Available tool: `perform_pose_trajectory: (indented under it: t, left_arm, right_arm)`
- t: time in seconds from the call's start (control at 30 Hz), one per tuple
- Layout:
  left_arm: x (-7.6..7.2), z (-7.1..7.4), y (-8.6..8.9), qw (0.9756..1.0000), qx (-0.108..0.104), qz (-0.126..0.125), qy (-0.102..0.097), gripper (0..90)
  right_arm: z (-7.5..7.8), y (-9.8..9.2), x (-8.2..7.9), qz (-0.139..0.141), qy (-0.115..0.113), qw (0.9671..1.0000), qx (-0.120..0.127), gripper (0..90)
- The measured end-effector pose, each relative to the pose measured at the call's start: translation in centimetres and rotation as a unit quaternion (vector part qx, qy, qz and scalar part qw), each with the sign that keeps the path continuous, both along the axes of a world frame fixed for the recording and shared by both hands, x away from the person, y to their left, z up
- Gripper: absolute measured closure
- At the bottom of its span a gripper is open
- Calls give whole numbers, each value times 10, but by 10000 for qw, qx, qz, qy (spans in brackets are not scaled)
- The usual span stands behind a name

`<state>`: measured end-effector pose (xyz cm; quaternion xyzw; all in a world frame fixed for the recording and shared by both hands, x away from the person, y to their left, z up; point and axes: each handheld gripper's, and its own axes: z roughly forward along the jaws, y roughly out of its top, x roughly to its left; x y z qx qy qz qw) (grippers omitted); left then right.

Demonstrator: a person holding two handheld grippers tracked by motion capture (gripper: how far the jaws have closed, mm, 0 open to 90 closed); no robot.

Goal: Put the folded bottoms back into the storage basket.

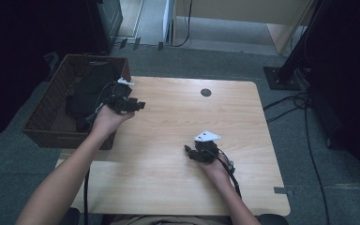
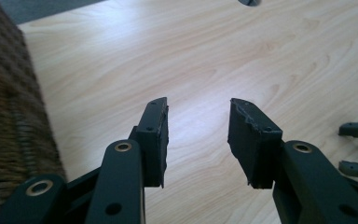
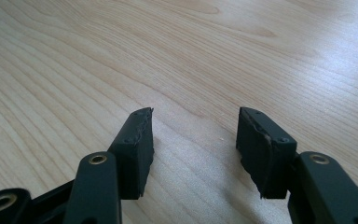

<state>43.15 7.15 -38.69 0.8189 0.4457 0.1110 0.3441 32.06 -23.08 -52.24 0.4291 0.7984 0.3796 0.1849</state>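
Note:
My left gripper hangs over the table's left part, just beside a brown wicker basket. In the left gripper view its jaws stand open over bare wood with nothing between them, and the basket's wall rises at the left. My right gripper rests low over the table's near right part, pointing left. Its jaws are also open, with only wood grain between them. The right gripper's tips show at the far right edge of the left gripper view.
The light wooden table has a dark round cable hole near its far edge. A dark bundle lies in the basket. Cables run over the grey carpet to the right, by a black stand base.

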Motion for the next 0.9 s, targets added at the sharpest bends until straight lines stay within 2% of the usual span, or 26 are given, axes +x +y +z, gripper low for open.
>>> perform_pose_trajectory:
  t: [0.17,0.37,0.47,0.83,0.9]
  left_arm:
    - [-8,-11,-9,9999,-14,-148,51,575]
    - [-18,-23,-21,9994,42,-335,20,568]
    - [-23,-31,-25,9991,61,-406,79,567]
    - [-39,-65,-33,9977,83,-624,240,564]
    - [-41,-70,-34,9977,64,-640,207,564]
  right_arm:
    - [0,0,0,11,-7,10000,-9,466]
    - [0,0,0,8,-12,10000,-4,466]
    - [0,0,0,11,-6,10000,-11,466]
    - [0,0,0,9,-12,10000,-8,466]
    - [0,0,0,7,-13,10000,-7,466]
